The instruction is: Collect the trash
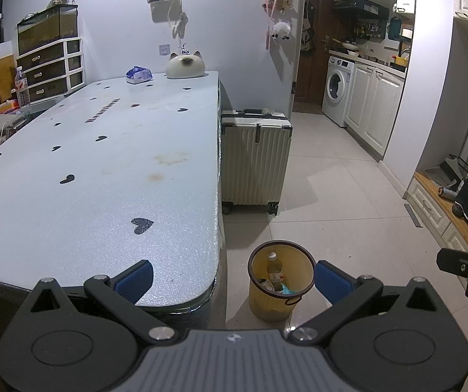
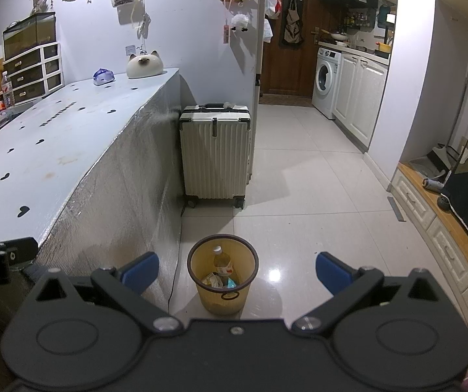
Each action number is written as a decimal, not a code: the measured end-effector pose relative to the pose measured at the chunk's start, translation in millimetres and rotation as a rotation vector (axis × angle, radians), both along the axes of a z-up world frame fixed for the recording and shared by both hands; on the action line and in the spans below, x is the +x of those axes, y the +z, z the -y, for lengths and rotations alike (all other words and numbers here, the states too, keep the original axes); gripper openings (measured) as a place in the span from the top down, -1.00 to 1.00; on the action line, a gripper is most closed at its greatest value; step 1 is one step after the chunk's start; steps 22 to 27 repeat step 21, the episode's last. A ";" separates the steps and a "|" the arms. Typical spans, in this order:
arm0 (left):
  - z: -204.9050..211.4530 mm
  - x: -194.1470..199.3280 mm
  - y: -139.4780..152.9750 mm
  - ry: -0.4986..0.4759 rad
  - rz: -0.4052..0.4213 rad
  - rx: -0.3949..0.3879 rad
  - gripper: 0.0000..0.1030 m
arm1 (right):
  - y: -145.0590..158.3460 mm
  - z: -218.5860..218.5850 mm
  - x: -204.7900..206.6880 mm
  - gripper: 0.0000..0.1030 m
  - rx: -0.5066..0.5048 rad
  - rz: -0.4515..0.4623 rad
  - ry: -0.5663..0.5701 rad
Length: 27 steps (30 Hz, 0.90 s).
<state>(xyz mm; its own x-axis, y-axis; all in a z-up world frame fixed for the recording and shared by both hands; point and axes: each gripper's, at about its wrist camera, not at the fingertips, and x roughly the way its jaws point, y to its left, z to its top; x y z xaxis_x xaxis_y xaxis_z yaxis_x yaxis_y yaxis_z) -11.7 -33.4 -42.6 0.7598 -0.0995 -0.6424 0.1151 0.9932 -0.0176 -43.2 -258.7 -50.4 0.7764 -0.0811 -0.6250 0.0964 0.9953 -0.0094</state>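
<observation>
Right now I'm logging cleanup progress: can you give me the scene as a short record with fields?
bin: yellow waste bin on the floor by the table corner
bin contents: plastic bottle, crumpled wrappers
table: tissue pack and cat-shaped ornament at the far end
left claw: open, empty
right claw: open, empty
beside table: white suitcase

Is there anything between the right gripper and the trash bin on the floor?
Nothing visible. The right gripper is open and empty, and the yellow trash bin stands on bare tile just ahead. The table edge runs alongside on the left, and the suitcase stands behind the bin.
</observation>
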 end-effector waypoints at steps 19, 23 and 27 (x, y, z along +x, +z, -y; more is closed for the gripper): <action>-0.1 -0.3 0.5 -0.002 0.001 -0.003 -1.00 | -0.5 -0.2 1.4 -1.00 0.001 -0.004 0.003; 1.1 -0.5 1.0 -0.003 0.002 -0.004 -1.00 | -0.7 -0.4 1.5 -1.00 0.000 -0.004 0.003; 1.1 -0.5 1.0 -0.003 0.002 -0.004 -1.00 | -0.7 -0.4 1.5 -1.00 0.000 -0.004 0.003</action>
